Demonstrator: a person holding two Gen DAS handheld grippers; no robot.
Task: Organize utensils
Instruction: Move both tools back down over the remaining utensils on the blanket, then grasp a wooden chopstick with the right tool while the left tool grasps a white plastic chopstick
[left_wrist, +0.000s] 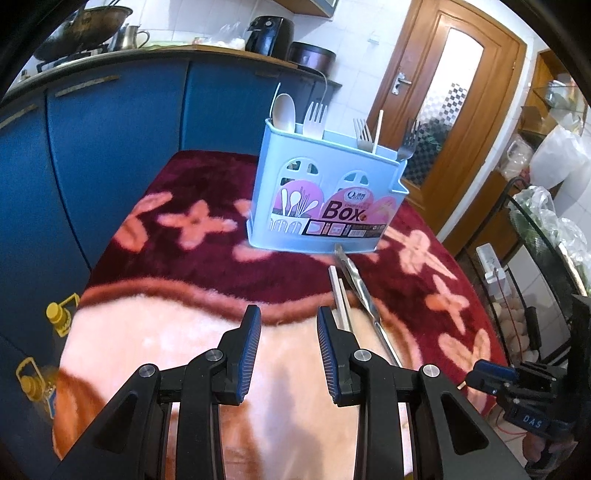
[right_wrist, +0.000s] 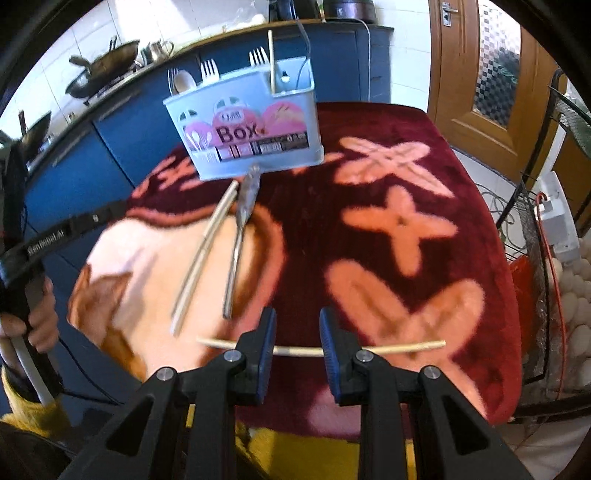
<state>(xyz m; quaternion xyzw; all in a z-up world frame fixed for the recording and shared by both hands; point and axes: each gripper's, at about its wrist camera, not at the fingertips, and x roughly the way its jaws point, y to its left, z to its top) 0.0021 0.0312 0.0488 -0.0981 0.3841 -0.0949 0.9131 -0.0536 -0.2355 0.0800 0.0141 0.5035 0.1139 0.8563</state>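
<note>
Right hand-held gripper (right_wrist: 297, 334) straddles chopstick (right_wrist: 406, 347), jaws apart.

Pale blue utensil box (left_wrist: 325, 195) with pink label, maroon blanket (right_wrist: 461, 192) with pink flower pattern, blue cabinets (left_wrist: 110, 147) upper left, brown wooden door (left_wrist: 454, 122) upper right
</note>
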